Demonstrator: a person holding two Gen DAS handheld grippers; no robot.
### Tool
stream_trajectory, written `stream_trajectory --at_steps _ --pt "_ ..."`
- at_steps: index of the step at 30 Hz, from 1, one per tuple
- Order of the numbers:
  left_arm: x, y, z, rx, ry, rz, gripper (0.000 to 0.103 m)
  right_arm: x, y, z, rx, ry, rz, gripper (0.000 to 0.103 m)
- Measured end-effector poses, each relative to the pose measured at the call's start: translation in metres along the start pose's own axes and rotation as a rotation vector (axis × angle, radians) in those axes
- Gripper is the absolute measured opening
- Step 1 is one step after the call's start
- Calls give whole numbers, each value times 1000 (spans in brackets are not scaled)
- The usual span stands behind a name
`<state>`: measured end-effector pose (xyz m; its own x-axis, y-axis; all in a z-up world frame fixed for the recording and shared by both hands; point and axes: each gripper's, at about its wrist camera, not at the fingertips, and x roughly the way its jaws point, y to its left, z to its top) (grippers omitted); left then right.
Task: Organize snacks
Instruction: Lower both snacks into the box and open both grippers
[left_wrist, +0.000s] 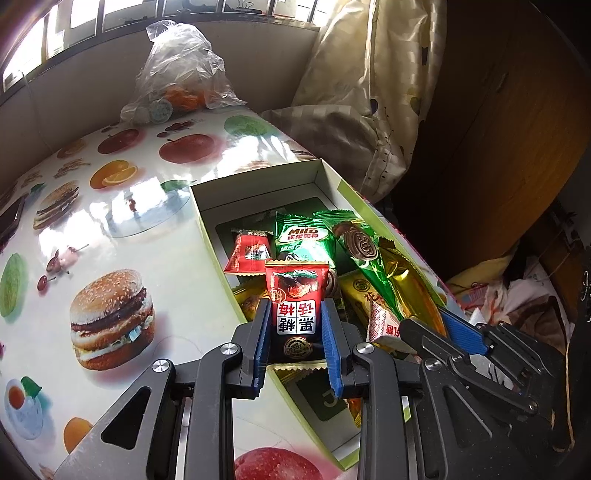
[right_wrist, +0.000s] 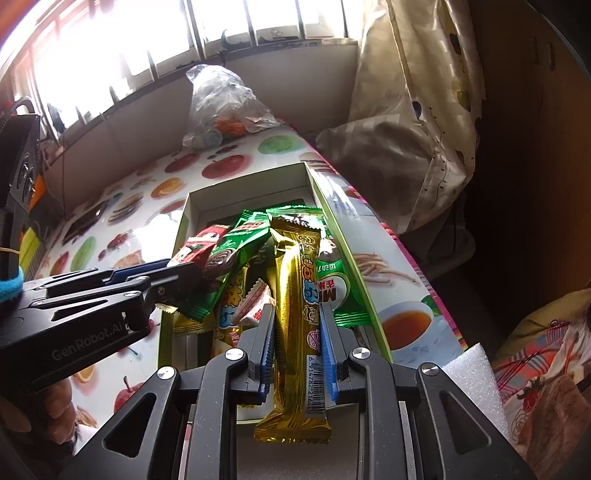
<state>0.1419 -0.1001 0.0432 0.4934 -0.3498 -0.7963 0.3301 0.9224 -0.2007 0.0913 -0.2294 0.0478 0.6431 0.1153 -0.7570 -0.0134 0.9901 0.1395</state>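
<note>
In your left wrist view, lower centre of the frame, your left gripper (left_wrist: 295, 332) is pinching a red packet (left_wrist: 295, 306) across its width, a blue pad flat against each side; the packet's long axis runs straight up the frame along the fingers, top edge pointing away from you. It hangs over the near half of the open box (left_wrist: 255, 173), whose long axis slants from lower centre toward upper right, so the packet sits slightly crosswise to the box. Right under and beyond it lie the snacks already in: another red packet (left_wrist: 249, 254), a green Milo pack (left_wrist: 304, 236) and a green biscuit pack (left_wrist: 360, 247), so the free floor is the far end, toward upper centre. At the lower right of that view your right gripper (left_wrist: 454, 328) reaches in over the right wall. In the right wrist view, lower centre, it is clamped on a gold bar (right_wrist: 297, 306), its long axis also up the frame and nearly in line with the box's length, the barcode end sticking out behind the pads toward you. The bar already lies along the right side of the pile, next to the right wall (right_wrist: 364, 280). I'd judge the bar needs only lowering, while the packet is nearer the left wall (left_wrist: 218, 266) and wants a small turn to line up.
</note>
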Motion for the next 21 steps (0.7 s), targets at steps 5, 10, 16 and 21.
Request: stream_trajectory --at_steps 5,10,16,21 --pt "2 -2 0 2 -1 5 27 3 1 0 -2 1 9 21" --pt "2 -2 0 -1 1 13 27 2 0 0 -5 -1 14 21" --pt "2 -3 -1 3 3 29 32 2 0 1 -4 2 19 25" --pt "0 -1 -1 -2 0 29 37 0 3 1 -12 2 23 31"
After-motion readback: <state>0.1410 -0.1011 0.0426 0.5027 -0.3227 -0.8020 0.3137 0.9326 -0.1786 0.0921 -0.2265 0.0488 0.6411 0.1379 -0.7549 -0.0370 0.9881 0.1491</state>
